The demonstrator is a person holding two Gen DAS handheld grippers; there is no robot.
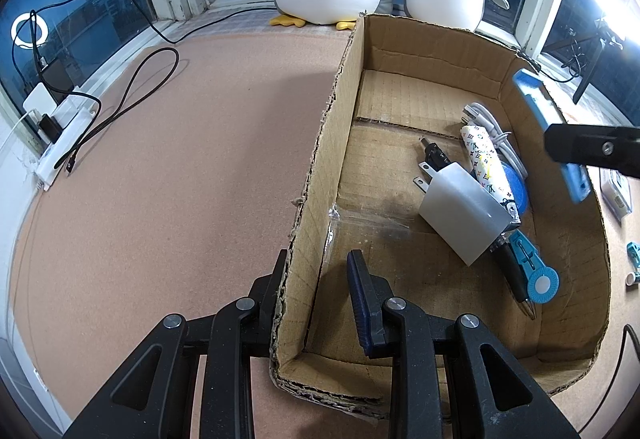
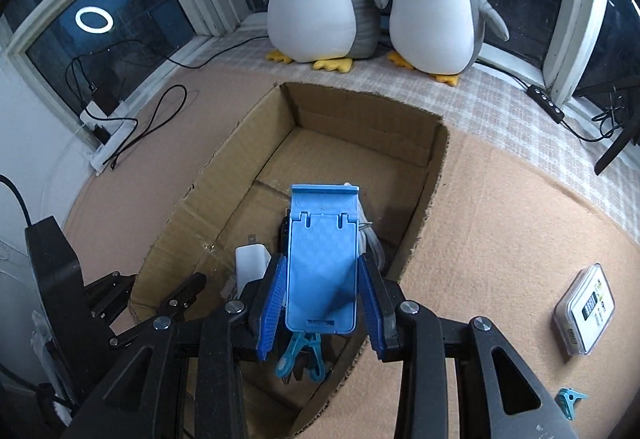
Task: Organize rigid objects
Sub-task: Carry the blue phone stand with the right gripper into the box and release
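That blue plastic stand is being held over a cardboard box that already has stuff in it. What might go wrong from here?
1. The right gripper holds the flat blue plastic phone stand directly above the white plug-in charger and patterned tube; released here, it would likely land on them and lie askew.
2. The left gripper pinches the open cardboard box by its ragged, torn wall, which might tear further if tugged.

box (image 2: 424, 159) on mat (image 2: 500, 207), its far wall before two penguins (image 2: 436, 11) | charger (image 1: 464, 213), pen (image 1: 486, 163), cable (image 1: 496, 127) in box, right side | case (image 2: 584, 309) right of box | power strip (image 1: 64, 135) at mat's left edge
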